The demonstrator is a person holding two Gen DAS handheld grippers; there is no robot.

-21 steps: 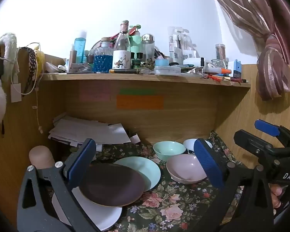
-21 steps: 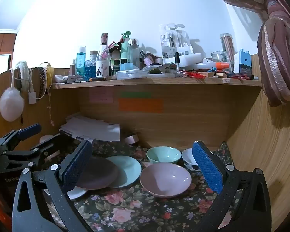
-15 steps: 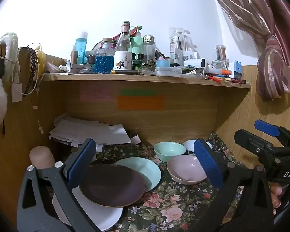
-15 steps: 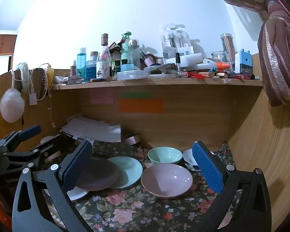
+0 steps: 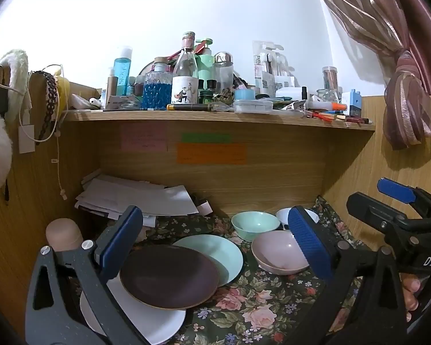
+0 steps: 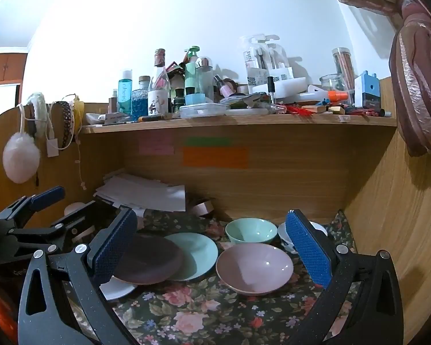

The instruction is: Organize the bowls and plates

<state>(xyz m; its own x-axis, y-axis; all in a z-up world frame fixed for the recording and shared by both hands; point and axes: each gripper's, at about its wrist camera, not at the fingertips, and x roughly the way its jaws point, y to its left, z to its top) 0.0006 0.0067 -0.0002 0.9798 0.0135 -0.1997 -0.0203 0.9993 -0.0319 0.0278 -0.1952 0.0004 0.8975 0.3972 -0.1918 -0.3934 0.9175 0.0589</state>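
On the floral cloth (image 5: 244,310) lie three overlapping plates: a white plate (image 5: 155,322) at the bottom, a dark brown plate (image 5: 169,276) on it, and a mint plate (image 5: 221,250) partly under the brown one. To their right stand a pink bowl (image 5: 275,251), a mint bowl (image 5: 254,222) and a white bowl (image 5: 284,215) behind. My left gripper (image 5: 212,244) is open and empty above the plates. My right gripper (image 6: 212,247) is open and empty above the pink bowl (image 6: 254,267) and brown plate (image 6: 149,260).
A wooden shelf (image 5: 215,116) crowded with bottles hangs above the desk nook. A stack of papers (image 5: 135,195) lies at the back left, with a beige rounded object (image 5: 63,234) beside it. Wooden walls close in left and right. A curtain (image 5: 405,106) hangs at the right.
Both views have shifted slightly, with the scene sitting a little lower in frame. The dishes have not moved and both grippers stay open.
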